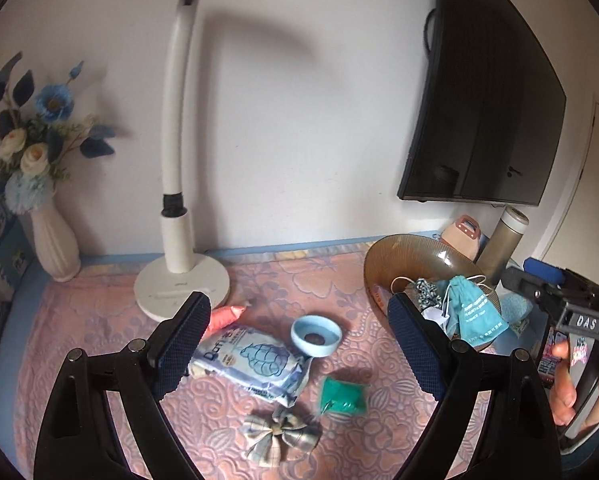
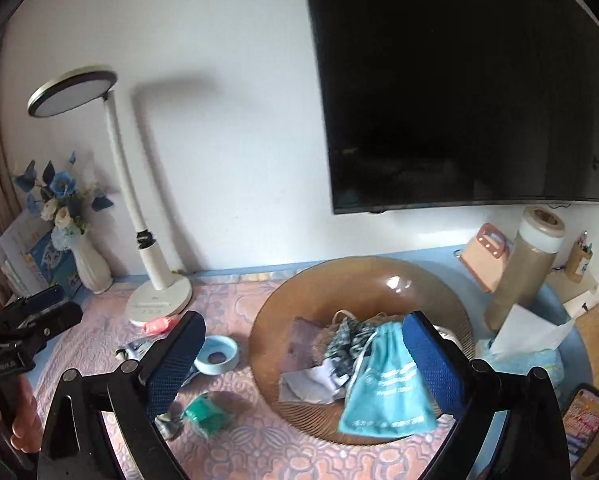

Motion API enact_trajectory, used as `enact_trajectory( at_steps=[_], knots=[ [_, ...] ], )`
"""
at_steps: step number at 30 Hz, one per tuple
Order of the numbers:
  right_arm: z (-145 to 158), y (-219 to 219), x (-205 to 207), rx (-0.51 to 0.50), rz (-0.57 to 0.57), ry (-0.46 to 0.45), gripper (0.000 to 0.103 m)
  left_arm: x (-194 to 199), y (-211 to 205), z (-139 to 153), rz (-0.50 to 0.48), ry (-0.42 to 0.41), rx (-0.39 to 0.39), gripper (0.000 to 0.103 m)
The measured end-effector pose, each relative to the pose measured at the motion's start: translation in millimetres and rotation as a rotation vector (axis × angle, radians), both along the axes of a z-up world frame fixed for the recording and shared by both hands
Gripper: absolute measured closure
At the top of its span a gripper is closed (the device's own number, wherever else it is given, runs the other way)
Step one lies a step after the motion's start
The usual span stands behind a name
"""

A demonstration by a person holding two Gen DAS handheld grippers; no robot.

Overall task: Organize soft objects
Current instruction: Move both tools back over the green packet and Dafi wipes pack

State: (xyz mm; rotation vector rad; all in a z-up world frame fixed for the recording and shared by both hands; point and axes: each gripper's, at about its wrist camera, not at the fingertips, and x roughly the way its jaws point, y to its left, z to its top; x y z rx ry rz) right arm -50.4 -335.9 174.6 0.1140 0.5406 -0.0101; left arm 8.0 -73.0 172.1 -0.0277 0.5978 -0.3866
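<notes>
Several soft things lie loose on the table (image 1: 99, 320) under my left gripper (image 1: 299, 344): nearest, a plaid bow (image 1: 282, 433), just beyond it a small green pouch (image 1: 343, 396), then a blue-and-white soft pack (image 1: 251, 364) with a pink-orange item (image 1: 227, 314) behind it. A light blue ring-shaped dish (image 1: 316, 336) sits between the pack and the brown bowl (image 2: 363, 280). I judge the sorting partly done, since the bowl already holds a teal drawstring bag (image 2: 387, 384), a dark patterned scrunchie (image 2: 349, 340) and some grey cloth (image 2: 311, 380). My left jaws stand wide open, holding and touching nothing, hanging above the pack and bow. My right gripper (image 2: 303, 364) hovers over the bowl, jaws spread wide too, empty, with the teal bag showing between them. Next, I judge, the left jaws should come down on the bow or the green pouch, pinch the fabric itself rather than the tablecloth, and carry it across to the bowl. Farther back stand a white lamp (image 1: 175, 200) and a vase of flowers (image 1: 55, 244).
</notes>
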Motion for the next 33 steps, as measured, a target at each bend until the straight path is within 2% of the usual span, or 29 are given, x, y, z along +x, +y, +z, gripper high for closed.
enact_trajectory(
  at_steps=[3, 7, 12, 13, 15, 17, 25, 33],
  knots=[
    [-34.7, 41.4, -5.4, 0.0, 0.094, 0.038, 0.004, -11.1, 28.0, -28.9, 0.078, 0.038, -0.041, 0.013],
    [-97.9, 92.6, -0.1, -0.084, 0.153, 0.123, 0.004, -20.9, 50.3, -83.5, 0.17, 0.067, -0.008, 0.013],
    [-163.6, 112.7, 9.7, -0.183, 0.131, 0.177, 0.004, -21.6, 64.6, -143.3, 0.215, 0.14, 0.028, 0.013],
    [-170.4, 111.8, 13.7, -0.181, 0.116, 0.221, 0.004, -20.6, 68.3, -153.3, 0.223, 0.159, 0.017, 0.013],
    [-167.5, 110.3, 12.0, -0.189, 0.096, 0.198, 0.004, -13.5, 73.2, -161.3, 0.233, 0.227, -0.01, 0.013],
    [-164.9, 109.0, 8.0, -0.184, 0.099, 0.17, 0.004, -14.7, 76.8, -159.5, 0.236, 0.201, -0.035, 0.013],
    [-168.0, 122.8, 6.1, -0.262, 0.116, 0.167, 0.002, -10.2, 77.5, -164.4, 0.213, 0.247, -0.055, 0.013],
    [-169.7, 116.5, 10.9, -0.227, 0.111, 0.189, 0.0, -6.8, 78.0, -166.4, 0.215, 0.261, -0.051, 0.013]
  ],
)
